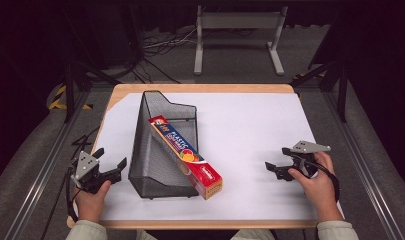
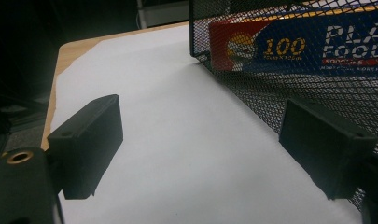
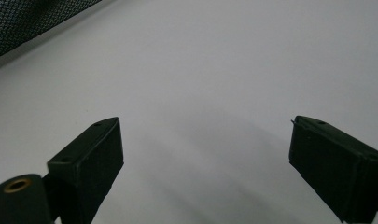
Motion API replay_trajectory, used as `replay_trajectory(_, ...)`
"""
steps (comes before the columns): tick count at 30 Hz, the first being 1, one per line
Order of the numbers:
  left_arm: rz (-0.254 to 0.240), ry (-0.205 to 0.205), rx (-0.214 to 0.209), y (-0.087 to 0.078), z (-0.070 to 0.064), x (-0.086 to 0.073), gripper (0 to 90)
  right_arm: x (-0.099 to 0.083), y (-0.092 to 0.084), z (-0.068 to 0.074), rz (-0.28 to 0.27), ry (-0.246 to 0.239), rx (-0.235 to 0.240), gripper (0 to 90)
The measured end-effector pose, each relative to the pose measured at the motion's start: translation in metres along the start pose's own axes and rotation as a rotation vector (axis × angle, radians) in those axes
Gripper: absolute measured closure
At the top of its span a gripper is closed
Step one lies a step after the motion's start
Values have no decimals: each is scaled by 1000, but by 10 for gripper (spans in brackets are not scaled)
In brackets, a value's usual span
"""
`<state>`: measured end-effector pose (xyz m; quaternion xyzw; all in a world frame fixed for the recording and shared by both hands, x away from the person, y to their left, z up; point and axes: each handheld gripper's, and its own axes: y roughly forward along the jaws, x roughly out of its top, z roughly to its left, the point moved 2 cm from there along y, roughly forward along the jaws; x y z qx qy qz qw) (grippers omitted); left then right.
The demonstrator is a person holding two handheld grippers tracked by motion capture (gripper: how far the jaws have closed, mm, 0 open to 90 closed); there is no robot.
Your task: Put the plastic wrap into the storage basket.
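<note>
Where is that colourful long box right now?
In the high view, the box lies slanted in the black mesh basket left of centre, one end poking out towards the person.

white sheet [image 1: 255, 130] over wooden table [image 1: 200, 88], grey metal stand [image 1: 238, 35] behind

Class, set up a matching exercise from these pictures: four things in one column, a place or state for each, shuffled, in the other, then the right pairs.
1. black mesh file holder
2. plastic wrap box
3. left tool
4. right tool

A. open, at the sheet's right side
B. leaning out of the holder, near end on the sheet
C. standing on the white sheet
D. open, just left of the holder

Pairs: 1-C, 2-B, 3-D, 4-A
</note>
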<state>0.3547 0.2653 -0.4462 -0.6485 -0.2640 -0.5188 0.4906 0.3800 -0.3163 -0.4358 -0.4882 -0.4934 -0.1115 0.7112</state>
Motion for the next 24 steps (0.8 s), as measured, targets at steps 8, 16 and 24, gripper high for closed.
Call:
replay_trajectory(8, -1, 0, -4, 0, 0, 1, 144, -11, 8, -1, 29, -12, -3, 94)
replay_trajectory(16, 3, 3, -9, 0, 0, 1, 144, -16, 11, -3, 49, 1, -6, 94)
replay_trajectory(24, 5, 4, -11, 0, -1, 1, 144, -16, 10, -3, 38, 1, -14, 94)
